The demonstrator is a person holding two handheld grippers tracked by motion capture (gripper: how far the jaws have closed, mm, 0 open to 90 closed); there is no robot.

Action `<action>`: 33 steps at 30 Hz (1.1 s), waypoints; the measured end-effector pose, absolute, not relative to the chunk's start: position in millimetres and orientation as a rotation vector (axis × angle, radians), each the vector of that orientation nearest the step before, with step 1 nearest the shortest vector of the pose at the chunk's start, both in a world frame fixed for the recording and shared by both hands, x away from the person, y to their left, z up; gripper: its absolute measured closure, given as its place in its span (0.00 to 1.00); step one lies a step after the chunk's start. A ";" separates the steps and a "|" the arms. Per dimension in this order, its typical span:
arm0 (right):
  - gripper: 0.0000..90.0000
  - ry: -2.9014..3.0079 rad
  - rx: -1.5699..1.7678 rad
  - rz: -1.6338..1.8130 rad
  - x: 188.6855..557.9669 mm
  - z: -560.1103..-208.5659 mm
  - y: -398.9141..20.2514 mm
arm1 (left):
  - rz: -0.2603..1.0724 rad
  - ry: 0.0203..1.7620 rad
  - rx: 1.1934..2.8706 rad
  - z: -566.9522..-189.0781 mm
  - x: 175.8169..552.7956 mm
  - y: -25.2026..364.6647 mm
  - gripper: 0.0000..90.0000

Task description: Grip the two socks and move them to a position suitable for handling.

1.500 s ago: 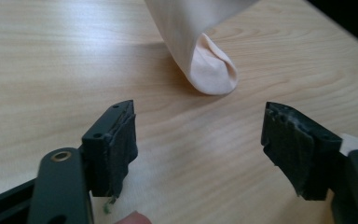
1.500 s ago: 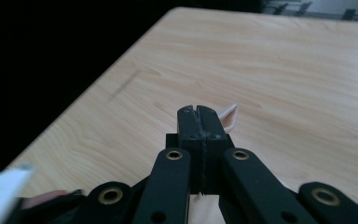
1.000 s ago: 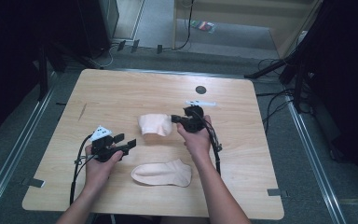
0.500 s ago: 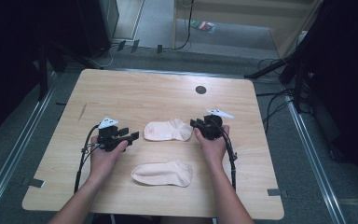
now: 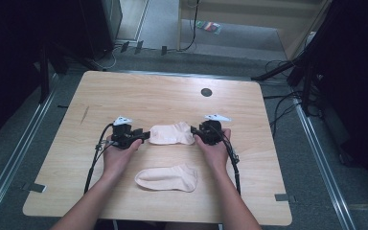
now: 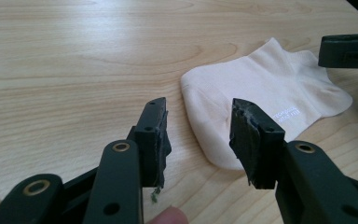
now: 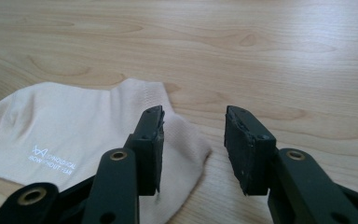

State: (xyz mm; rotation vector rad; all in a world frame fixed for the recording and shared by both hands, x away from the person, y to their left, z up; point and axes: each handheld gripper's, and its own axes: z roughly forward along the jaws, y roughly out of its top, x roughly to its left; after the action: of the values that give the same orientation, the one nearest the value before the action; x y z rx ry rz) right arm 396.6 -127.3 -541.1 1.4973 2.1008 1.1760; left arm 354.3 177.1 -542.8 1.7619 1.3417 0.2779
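On the wooden table (image 5: pixel 163 96) two pale socks lie flat. The landmark here is the upper sock (image 5: pixel 171 133), which lies between the two grippers.

Just to the left of the upper sock is the left gripper (image 5: pixel 143 136), held low over the table. Its jaws are spread apart and hold nothing; in the left gripper view the sock's rounded end (image 6: pixel 223 116) lies just in front of them.

Below the upper sock, nearer to the person and apart from it, lies the lower sock (image 5: pixel 167 178).

Just to the right of the upper sock is the right gripper (image 5: pixel 195 132). Its jaws are also spread apart and empty, with the sock's edge (image 7: pixel 186 140) beside one jaw.
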 end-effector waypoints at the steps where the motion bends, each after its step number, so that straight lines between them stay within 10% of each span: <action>1: 0.63 2.101 1.497 1.176 396.6 -541.1 -127.3 | 0.274 1.347 1.763 -542.9 355.7 175.4 0.63; 11: 0.67 2.109 1.454 1.121 394.3 -546.9 -122.3 | 0.362 1.361 1.858 -546.9 360.4 158.5 0.70; 18: 0.94 2.128 1.374 1.021 383.3 -546.1 -114.8 | 0.283 1.339 1.848 -548.9 362.0 161.5 0.98; 33: 0.98 2.098 1.476 1.116 362.5 -523.5 -134.4 | 0.326 1.235 1.811 -531.7 337.8 190.4 1.00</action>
State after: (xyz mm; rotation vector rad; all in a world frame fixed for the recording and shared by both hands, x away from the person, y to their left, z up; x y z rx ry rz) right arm 362.5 -134.4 -523.5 1.4761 2.0980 1.1158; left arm 337.8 190.4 -531.7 1.8113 1.2352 0.3261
